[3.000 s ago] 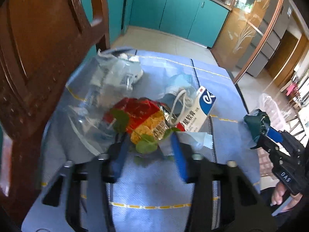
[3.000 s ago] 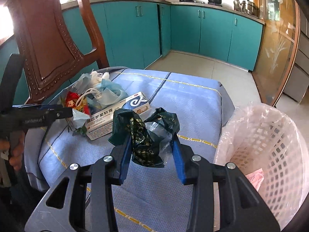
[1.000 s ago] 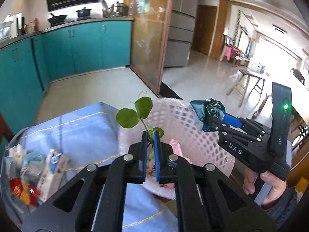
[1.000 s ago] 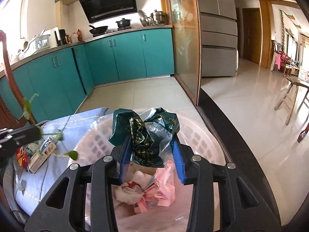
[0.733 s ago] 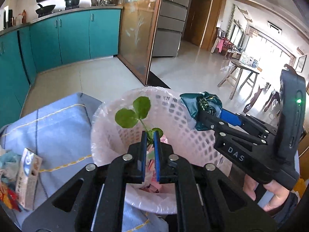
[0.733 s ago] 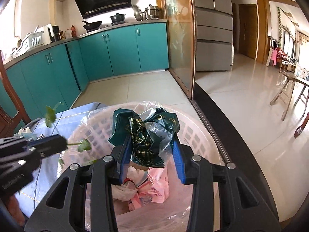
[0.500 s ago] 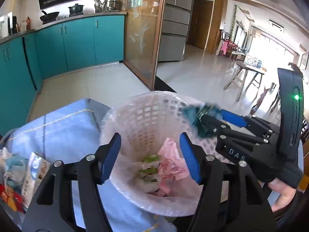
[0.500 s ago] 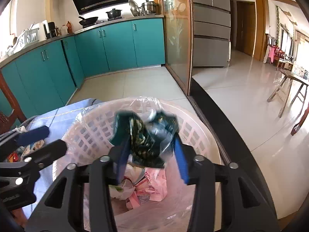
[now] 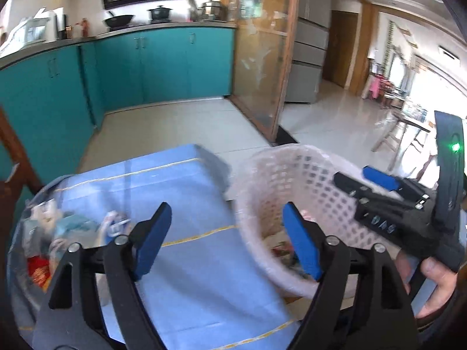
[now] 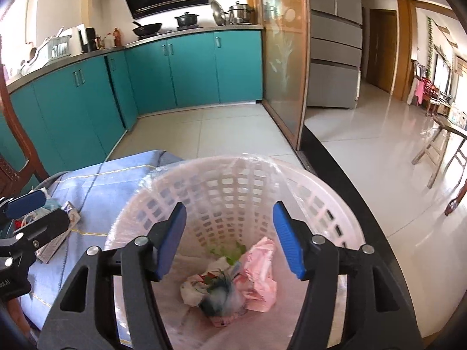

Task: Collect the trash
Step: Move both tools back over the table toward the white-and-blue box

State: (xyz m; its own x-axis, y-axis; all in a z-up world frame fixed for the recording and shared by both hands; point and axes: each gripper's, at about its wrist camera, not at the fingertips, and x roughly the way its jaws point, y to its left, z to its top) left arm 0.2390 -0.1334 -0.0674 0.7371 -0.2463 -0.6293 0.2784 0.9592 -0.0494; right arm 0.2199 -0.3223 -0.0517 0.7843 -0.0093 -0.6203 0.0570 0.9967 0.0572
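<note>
1. Right gripper (image 10: 229,237) sits right over the white lattice basket (image 10: 329,201), blue fingers (image 10: 172,237) spread wide with nothing between them.
2. Straight down past those fingers, at the bottom of the basket, there's a little heap: a crumpled pink wrapper (image 10: 259,271), a dark teal wad (image 10: 219,299) that's pretty blurry, a white scrap (image 10: 192,288) and some green leaves (image 10: 226,252). The basket has a clear plastic liner (image 10: 262,160) puffing over its far rim.
3. Left gripper (image 9: 226,240) is also gaping wide and empty. Its right finger overlaps the basket's near rim in the view, and its left finger is over the blue cloth (image 9: 181,291) covering the worktop.
4. Off beyond the left finger, at the cloth's far left end, the leftover trash pile (image 9: 55,236) still waits: something red, pale teal bits and a small box, all smeared by motion blur so I can't make out much more.
5. From the left camera the right gripper's body shows to the right of the basket, held in a hand (image 9: 437,283).
</note>
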